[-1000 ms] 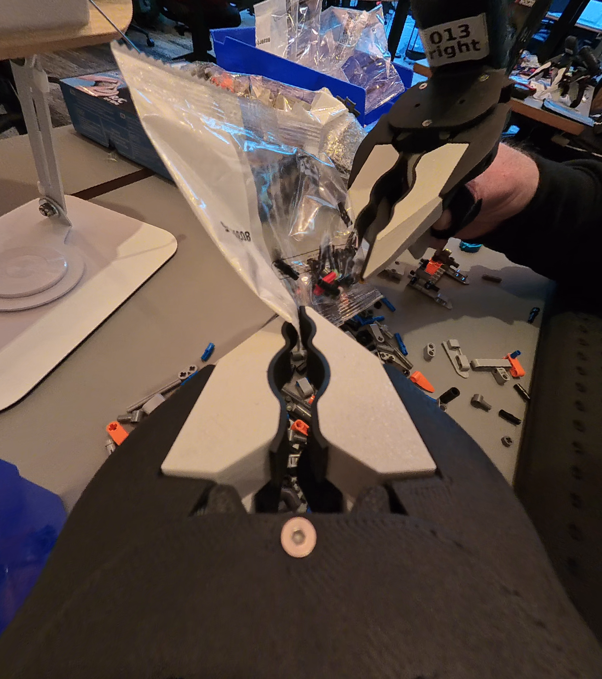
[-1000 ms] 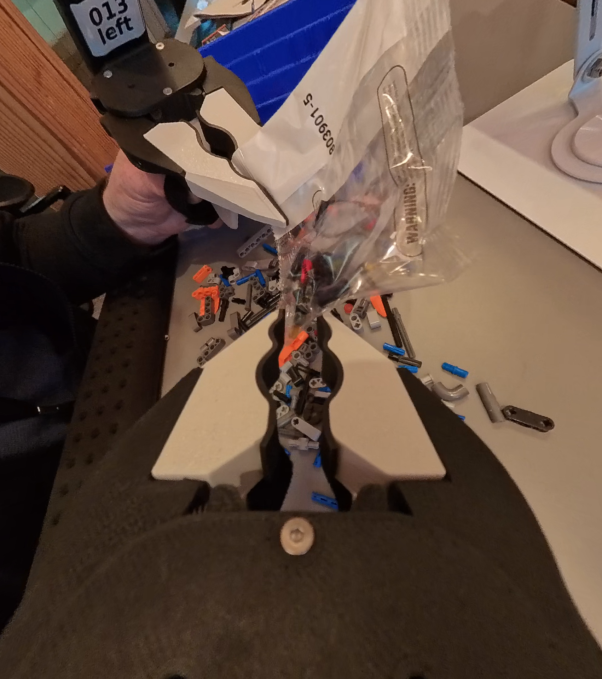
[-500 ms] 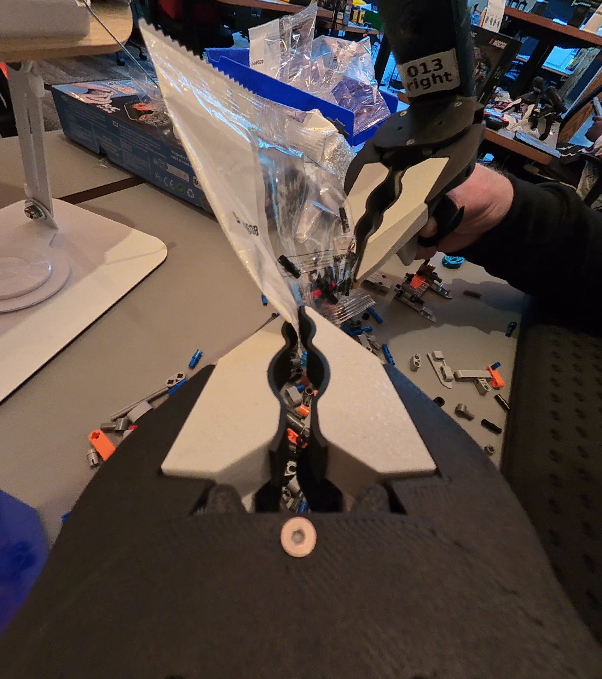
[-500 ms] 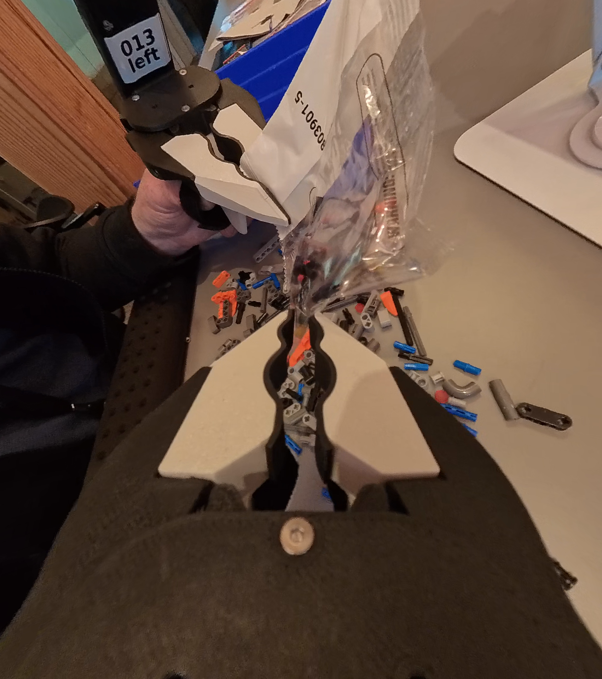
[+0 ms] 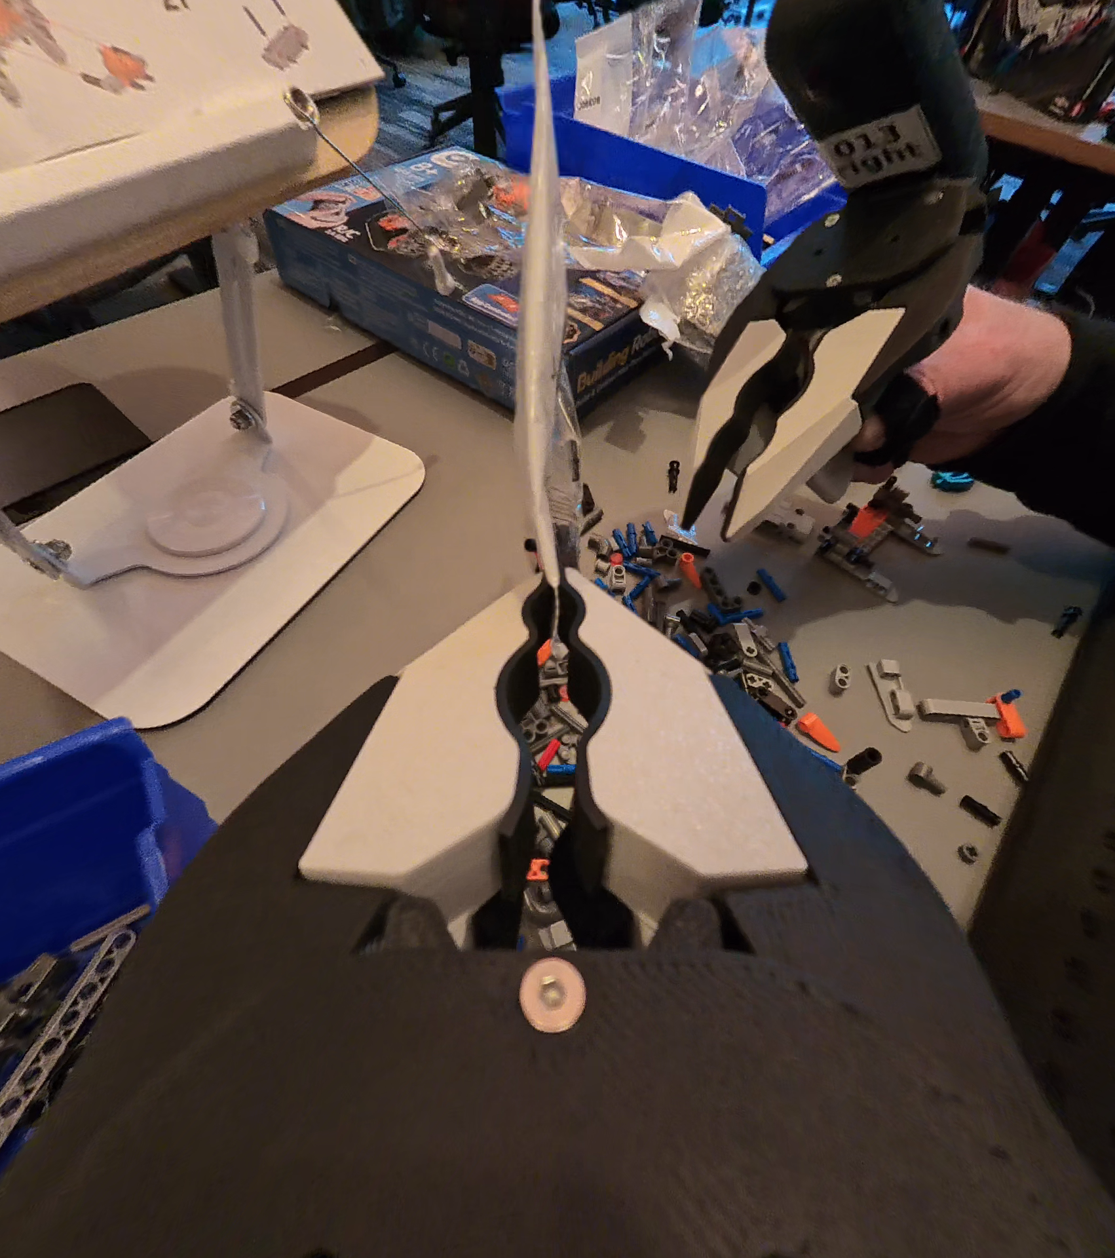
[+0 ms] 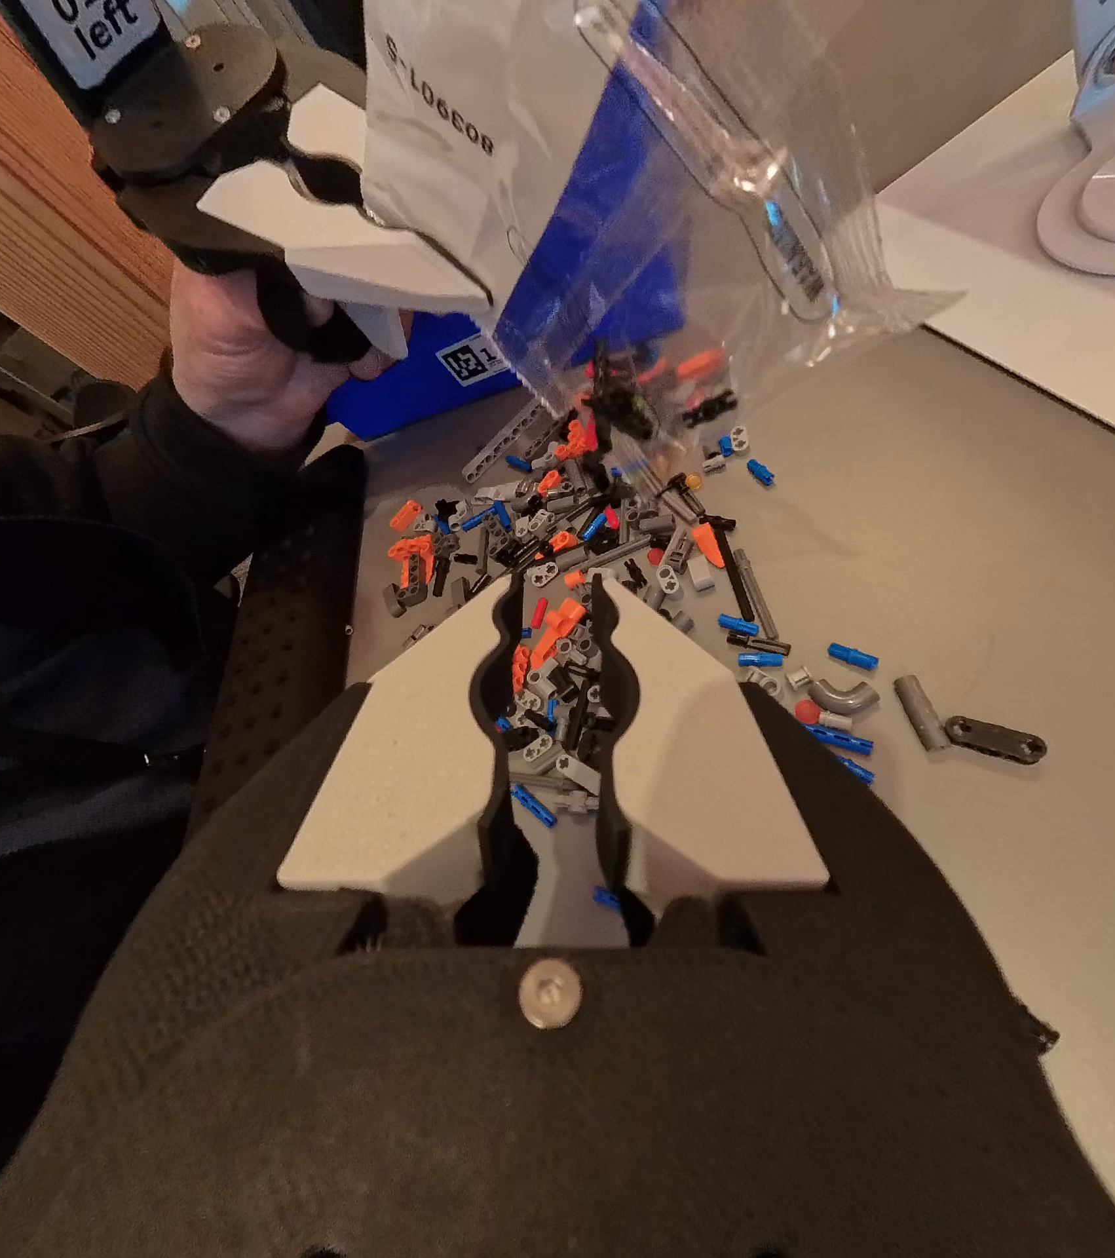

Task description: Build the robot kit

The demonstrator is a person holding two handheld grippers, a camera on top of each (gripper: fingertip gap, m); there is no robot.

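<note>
My left gripper is shut on the lower edge of a clear plastic bag, which rises edge-on above the fingertips. In the right wrist view the left gripper holds the bag tilted over the table, with a few small pieces at its low corner. A pile of small orange, blue, grey and black building pieces lies under it, also seen in the left wrist view. My right gripper is slightly open and empty just above the pile, apart from the bag.
A white stand base lies left of the pile. A blue printed box and a blue bin with bags stand behind. Another blue bin holds parts at near left. A dark perforated pad borders the table's right side. Across from one pair of fingers to the other is roughly 10 cm.
My right gripper has let go of the bag's corner and dropped toward the pile. My left gripper has swung the bag round and more pieces have spilled onto the table.
</note>
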